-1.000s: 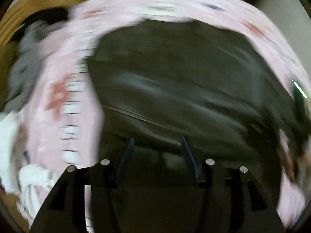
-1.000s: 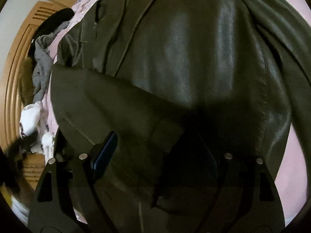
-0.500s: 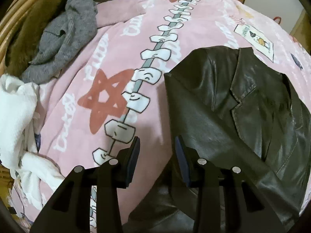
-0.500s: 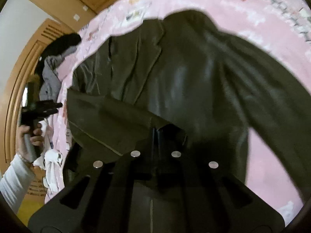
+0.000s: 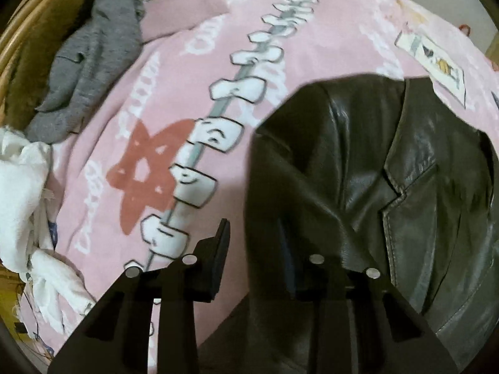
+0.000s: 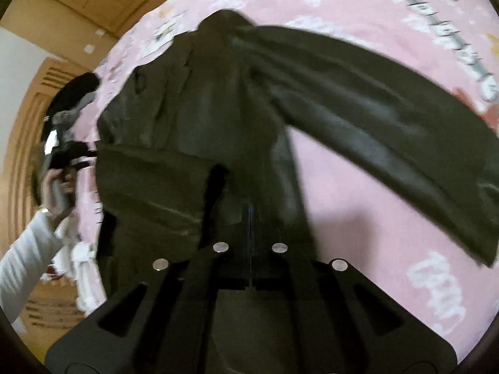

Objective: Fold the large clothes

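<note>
Far out to the left of the left claw (image 5: 254, 246) lies a heap of loose laundry: a crumpled white cloth (image 5: 21, 187) and a grey knitted garment (image 5: 99, 53) at the bed's edge. Straight ahead of its left finger is the pink printed blanket (image 5: 174, 99); its right finger sits over the edge of the dark olive leather jacket (image 5: 358, 171). The jaws are closing with the jacket's side edge between them, though whether the pads already press on it cannot be told. If they close too shallowly, I judge the stiff, glossy leather could slide out, or the finger on the blanket side could pinch up blanket along with it.

In the right wrist view, the person's hand (image 6: 57, 184) carrying that left tool shows far left. The right claw (image 6: 250, 218) is clenched on a fold of the jacket's lower part, directly at its tips. Beyond it to the right, one sleeve (image 6: 389, 131) stretches out across the blanket, apart from the body. The heavy sleeve may drag or flop askew as the panel is carried over, spoiling the fold, and a thin pinch may let go under the weight.
</note>
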{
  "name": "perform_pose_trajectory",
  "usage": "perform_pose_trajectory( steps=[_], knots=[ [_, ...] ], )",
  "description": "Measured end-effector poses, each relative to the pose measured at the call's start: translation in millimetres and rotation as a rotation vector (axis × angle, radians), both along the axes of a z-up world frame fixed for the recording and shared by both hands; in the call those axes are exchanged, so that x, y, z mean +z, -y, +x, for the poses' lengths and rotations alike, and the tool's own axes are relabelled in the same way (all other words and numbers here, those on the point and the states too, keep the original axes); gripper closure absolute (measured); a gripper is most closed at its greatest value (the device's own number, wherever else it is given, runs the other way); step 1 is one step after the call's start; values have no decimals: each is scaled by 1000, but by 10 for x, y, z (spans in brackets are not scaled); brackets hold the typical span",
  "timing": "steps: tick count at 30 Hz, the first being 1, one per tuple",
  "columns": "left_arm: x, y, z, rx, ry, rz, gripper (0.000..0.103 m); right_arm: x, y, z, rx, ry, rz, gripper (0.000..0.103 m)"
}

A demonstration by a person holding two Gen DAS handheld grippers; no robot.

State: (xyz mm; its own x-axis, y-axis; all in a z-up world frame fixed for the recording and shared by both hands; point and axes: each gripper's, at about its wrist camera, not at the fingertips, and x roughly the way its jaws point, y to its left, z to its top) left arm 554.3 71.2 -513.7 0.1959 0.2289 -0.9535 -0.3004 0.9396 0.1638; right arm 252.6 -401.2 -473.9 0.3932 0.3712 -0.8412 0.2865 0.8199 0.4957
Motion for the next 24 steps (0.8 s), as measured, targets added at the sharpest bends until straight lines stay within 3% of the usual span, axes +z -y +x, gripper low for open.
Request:
perform_pose_trajectory(
  steps=[6,9,12,21,23,24],
  knots=[
    [219,-50,-74,-5,40,-21,70,-495,-272,496,15,-86,138,102],
    [388,-215,-75,7,77,-16,51,-625,-377,565,4,-93,159,102],
    [444,-400,-51,20,85,-5,43,-695,-392,558,-19,-102,201,102],
    [282,-697,32,46,38,-21,37,-390,-356,374,-55,-30,241,102],
    [225,-773,39,90,38,-35,37,-357,-311,362,-76,-8,292,92],
    [205,-822,38,119,40,-45,37,-342,-302,367,-81,10,308,59]
  ],
)
